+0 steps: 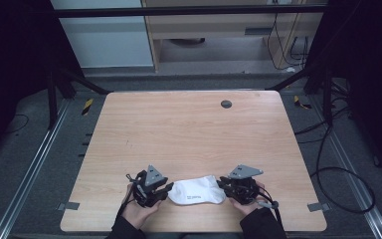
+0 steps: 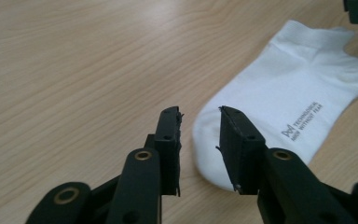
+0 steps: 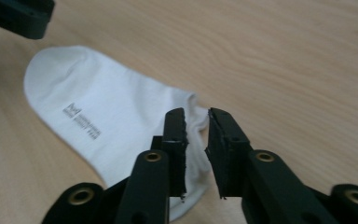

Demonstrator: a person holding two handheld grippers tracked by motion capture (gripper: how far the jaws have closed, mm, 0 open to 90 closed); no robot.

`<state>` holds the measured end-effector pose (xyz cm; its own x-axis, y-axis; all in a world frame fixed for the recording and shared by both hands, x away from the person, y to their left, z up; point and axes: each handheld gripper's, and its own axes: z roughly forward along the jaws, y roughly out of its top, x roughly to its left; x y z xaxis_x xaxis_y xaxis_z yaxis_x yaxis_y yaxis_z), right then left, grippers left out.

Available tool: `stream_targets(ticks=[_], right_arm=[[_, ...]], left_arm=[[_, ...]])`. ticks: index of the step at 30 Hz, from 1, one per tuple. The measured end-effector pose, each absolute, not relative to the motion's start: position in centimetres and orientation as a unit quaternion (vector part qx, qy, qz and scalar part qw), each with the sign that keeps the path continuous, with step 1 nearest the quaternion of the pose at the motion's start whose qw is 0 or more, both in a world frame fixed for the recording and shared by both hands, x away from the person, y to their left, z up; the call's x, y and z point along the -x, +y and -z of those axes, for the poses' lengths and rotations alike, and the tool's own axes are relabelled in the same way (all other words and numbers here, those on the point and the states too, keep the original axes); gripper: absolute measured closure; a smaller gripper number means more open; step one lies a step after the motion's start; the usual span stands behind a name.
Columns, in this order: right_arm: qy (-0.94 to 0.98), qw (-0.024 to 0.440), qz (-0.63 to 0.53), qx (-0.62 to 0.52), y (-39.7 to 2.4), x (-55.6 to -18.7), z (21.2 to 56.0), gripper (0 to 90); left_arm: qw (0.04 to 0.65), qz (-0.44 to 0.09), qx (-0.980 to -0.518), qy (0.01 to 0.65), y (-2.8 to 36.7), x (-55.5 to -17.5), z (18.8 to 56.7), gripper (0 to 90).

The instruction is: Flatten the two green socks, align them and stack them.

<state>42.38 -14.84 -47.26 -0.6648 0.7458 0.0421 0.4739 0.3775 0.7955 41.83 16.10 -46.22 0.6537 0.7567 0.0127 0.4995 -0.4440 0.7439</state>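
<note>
Your white ankle sock (image 1: 197,191) lies flat on the worktop (image 1: 189,129), near edge, btwn both claws. L claw (image 2: 200,114): jaws spread, straddling the toe end, no pinch. R claw (image 3: 197,115): jaws parted at the cuff end, nothing gripped.

A white sock (image 1: 197,190) with grey lettering lies on the light wood-grain table (image 1: 189,129).

A light wooden table (image 1: 194,129) stands mid-frame on grey carpet floor (image 1: 25,164); a pale wood cabinet (image 1: 219,35) sits at top, black cables (image 1: 338,164) at right.
</note>
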Motion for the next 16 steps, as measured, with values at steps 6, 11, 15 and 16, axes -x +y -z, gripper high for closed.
stream_targets(ticks=[6,11,15,16], right_arm=[[0.781,0.202,-0.432,-0.404,-17.2,-43.4,46.9,55.1],[0.764,0.221,-0.428,-0.43,-19.2,-44.4,47.1,41.4],[0.75,0.233,-0.425,-0.45,-21.0,-45.1,47.4,34.1],[0.746,0.234,-0.424,-0.457,-21.5,-45.2,47.4,33.3]], left_arm=[[0.379,-0.194,-0.812,0.399,19.0,-43.0,45.9,54.5],[0.381,-0.201,-0.799,0.42,21.4,-44.2,46.2,44.4],[0.388,-0.212,-0.786,0.432,23.2,-44.8,46.4,37.6],[0.39,-0.214,-0.782,0.436,23.7,-44.9,46.4,36.1]])
